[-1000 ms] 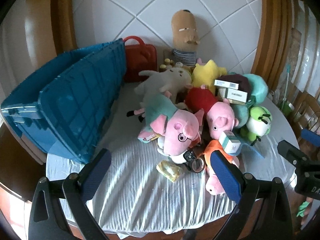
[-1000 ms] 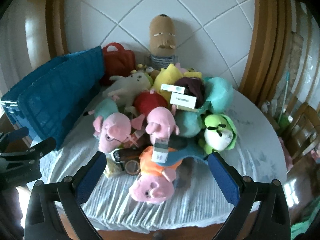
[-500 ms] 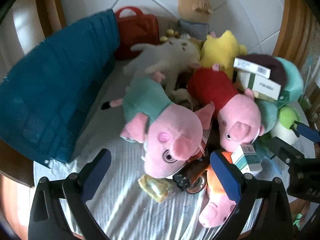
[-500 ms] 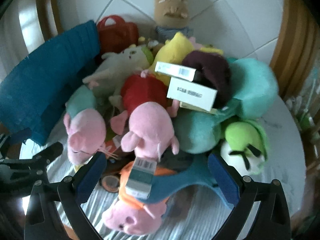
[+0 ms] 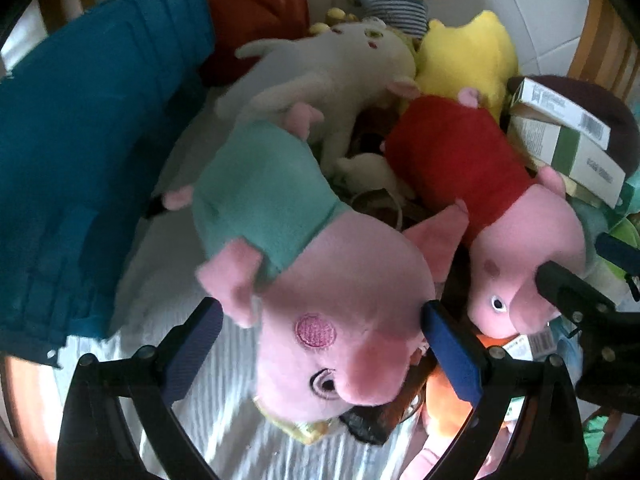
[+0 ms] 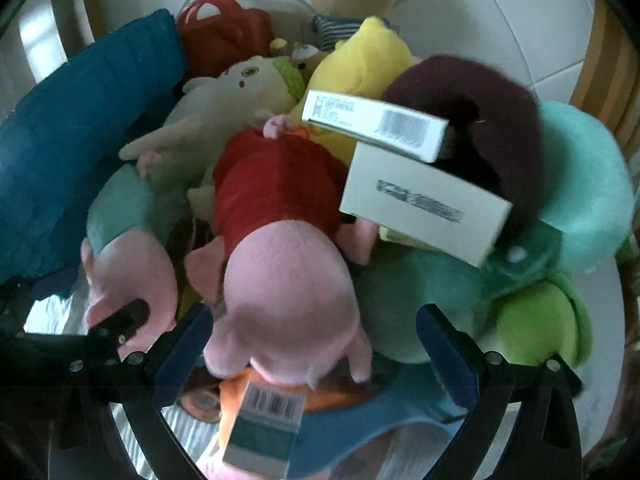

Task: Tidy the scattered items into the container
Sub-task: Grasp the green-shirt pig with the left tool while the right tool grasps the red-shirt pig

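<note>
Between the spread fingers of the left gripper (image 5: 320,344), the pink head of a teal-shirted pig plush (image 5: 320,280) is framed; both blue pads stand just beside the head, and actual contact cannot be confirmed. The jaws are noted as wide, with nothing held. The plush lies at the near left of the toy pile on the table (image 5: 224,436), which is covered by a striped white cloth.

A red-shirted pig plush (image 6: 280,280) is bracketed in the same manner by the right gripper (image 6: 316,344), likewise wide and empty-handed. A small barcoded box (image 6: 264,428) rests just below its snout, on an orange plush (image 5: 448,404).

Handling is judged as follows: both pigs appear light, soft and compressible, neither fragile nor slippery. The stuffed head offers the firmest bulk, so a squeeze across the head or neck is thought better than a pinch on an ear or limb, which would likely slip or stretch. Deep closure should be expected before the fabric holds.

A white plush (image 5: 332,80), a yellow plush (image 5: 468,56) and a maroon plush (image 6: 480,96) are recorded at the far side. Two cardboard boxes (image 6: 424,208) sit loosely on the pile's right and could slide if a neighbouring toy is lifted. The blue container (image 5: 80,140) stands at the left, touching the cloth, with a red case (image 5: 256,4) behind it.
</note>
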### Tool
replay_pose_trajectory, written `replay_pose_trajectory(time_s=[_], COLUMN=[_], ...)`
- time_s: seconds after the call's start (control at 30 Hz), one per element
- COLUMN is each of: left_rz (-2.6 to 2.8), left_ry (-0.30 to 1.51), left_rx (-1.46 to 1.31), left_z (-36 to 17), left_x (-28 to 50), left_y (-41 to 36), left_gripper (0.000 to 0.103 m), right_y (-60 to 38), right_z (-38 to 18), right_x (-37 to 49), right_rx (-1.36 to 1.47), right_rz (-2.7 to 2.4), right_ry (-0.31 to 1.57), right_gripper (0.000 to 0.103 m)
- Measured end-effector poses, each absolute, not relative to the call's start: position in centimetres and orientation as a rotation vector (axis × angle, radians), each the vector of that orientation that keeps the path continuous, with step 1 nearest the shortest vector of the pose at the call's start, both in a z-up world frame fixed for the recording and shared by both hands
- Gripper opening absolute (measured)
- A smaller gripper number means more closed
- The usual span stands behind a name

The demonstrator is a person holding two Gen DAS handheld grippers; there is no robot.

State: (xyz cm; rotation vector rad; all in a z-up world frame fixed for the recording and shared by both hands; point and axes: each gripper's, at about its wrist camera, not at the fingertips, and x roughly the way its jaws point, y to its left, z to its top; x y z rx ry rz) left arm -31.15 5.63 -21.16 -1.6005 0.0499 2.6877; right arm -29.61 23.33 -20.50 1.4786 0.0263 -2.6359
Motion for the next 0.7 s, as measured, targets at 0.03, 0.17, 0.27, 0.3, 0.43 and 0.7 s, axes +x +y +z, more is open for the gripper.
replay_pose_trajectory(time_s=[0.03,0.17,0.27,0.3,0.43,0.7], left_rz=[2.685,2.662,2.644,2.648,2.667,2.668], left_ry=[0.050,0.018,0.025,0.046,0.102,-0.011], left_rx=[-1.604,-1.632,-1.646,-1.652,-1.701,-1.630], left_z=[-21.5,-22.8,-23.8,-24.1,-25.6,-24.7], left_x=[-31.6,-33.2,-33.9,-34.0,-34.0,-33.4], left_y=[5.7,5.8,6.0,6.1,5.3,2.6], left_gripper=[0.102,0.103,0.103,0.103,0.096,0.090], right_y=[23.4,23.5,23.2,23.1,22.4,21.0], right_z=[-20.9,-21.6,-21.6,-21.7,-22.3,-23.9], right_x=[-30.0,-30.8,-30.9,-30.9,-31.4,-31.5], right_rx=[1.490,1.491,1.477,1.478,1.465,1.497], right_rz=[-2.636,-2.650,-2.657,-2.653,-2.628,-2.545], right_ry=[0.023,0.038,0.084,0.092,0.130,0.072], right_gripper=[0.103,0.103,0.103,0.103,0.103,0.099])
